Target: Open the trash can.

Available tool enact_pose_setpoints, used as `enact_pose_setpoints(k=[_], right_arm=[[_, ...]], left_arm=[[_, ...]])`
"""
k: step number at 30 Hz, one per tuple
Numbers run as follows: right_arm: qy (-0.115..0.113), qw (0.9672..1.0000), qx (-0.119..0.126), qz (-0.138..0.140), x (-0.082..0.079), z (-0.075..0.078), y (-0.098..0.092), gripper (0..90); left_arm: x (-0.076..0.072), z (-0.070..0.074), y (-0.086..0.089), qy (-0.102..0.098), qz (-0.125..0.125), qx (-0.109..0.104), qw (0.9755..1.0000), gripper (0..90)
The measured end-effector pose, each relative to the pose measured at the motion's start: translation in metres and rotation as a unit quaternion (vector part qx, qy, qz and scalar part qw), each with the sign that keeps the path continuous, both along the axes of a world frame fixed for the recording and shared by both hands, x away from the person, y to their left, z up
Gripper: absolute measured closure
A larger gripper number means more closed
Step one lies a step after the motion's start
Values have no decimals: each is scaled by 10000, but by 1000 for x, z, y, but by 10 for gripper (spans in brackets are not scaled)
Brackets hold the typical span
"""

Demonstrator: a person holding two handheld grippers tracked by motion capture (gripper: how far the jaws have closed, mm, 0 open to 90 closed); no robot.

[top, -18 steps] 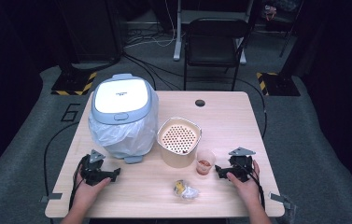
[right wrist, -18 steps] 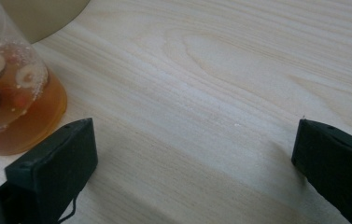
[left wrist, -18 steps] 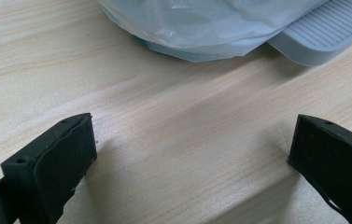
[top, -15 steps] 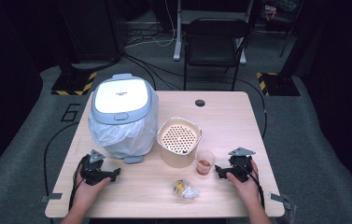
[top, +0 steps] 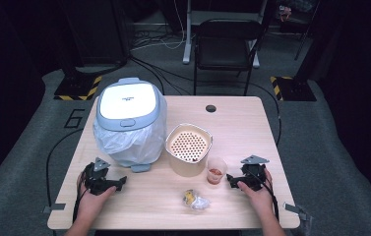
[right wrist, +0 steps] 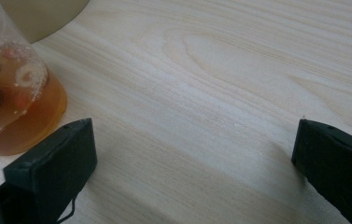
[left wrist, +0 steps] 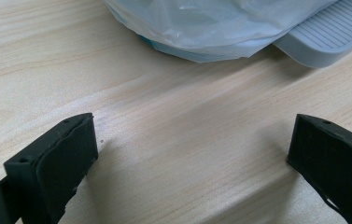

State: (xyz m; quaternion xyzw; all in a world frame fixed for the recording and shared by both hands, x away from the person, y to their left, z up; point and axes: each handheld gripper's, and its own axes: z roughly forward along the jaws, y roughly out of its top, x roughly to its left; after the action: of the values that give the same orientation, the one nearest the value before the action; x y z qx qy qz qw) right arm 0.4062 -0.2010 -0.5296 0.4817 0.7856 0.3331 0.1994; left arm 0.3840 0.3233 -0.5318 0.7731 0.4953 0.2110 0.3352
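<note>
My left gripper [top: 122, 182] rests open on the wooden table [top: 242, 128] at the front left, just in front of a pale blue bin [top: 130, 123] lined with a clear bag. In the left gripper view the bag [left wrist: 220, 23] and the bin's grey foot pedal [left wrist: 332, 37] lie ahead of the wide-apart jaws. My right gripper [top: 230, 179] lies open at the front right, beside a clear plastic cup [top: 216, 170] of orange liquid with bits in it. That cup [right wrist: 10, 102] stands close to the left jaw in the right gripper view. Nothing sits between either pair of jaws.
A cream container with a perforated insert [top: 189, 147] stands mid-table next to the bin. A crumpled clear wrapper with something yellow [top: 194, 199] lies near the front edge. A round cable hole [top: 211, 108] marks the far side. A black chair [top: 225, 44] stands beyond the table.
</note>
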Motion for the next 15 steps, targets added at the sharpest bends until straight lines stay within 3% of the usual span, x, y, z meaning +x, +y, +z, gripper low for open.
enact_pose_setpoints(k=[8, 10, 11, 13, 14, 15], right_arm=[[0, 10000, 3, -6, 0, 0, 0, 0], [1, 10000, -1, 0, 0, 0, 0, 0], [4, 10000, 2, 1, 0, 0, 0, 0], [1, 10000, 0, -2, 0, 0, 0, 0], [1, 10000, 0, -2, 0, 0, 0, 0], [1, 10000, 1, -2, 0, 0, 0, 0]], left_arm=[[0, 1, 3, 3, -59, 2, 10000, 25], [-1, 2, 5, -85, -21, -101, 9999, 111], [-1, 4, 9, -89, -69, -134, 9998, 196], [-2, 7, 13, 11, -27, -286, 9996, 251], [-2, 7, 13, 11, -27, -286, 9996, 339], [-3, 8, 14, 34, -29, -268, 9996, 339]])
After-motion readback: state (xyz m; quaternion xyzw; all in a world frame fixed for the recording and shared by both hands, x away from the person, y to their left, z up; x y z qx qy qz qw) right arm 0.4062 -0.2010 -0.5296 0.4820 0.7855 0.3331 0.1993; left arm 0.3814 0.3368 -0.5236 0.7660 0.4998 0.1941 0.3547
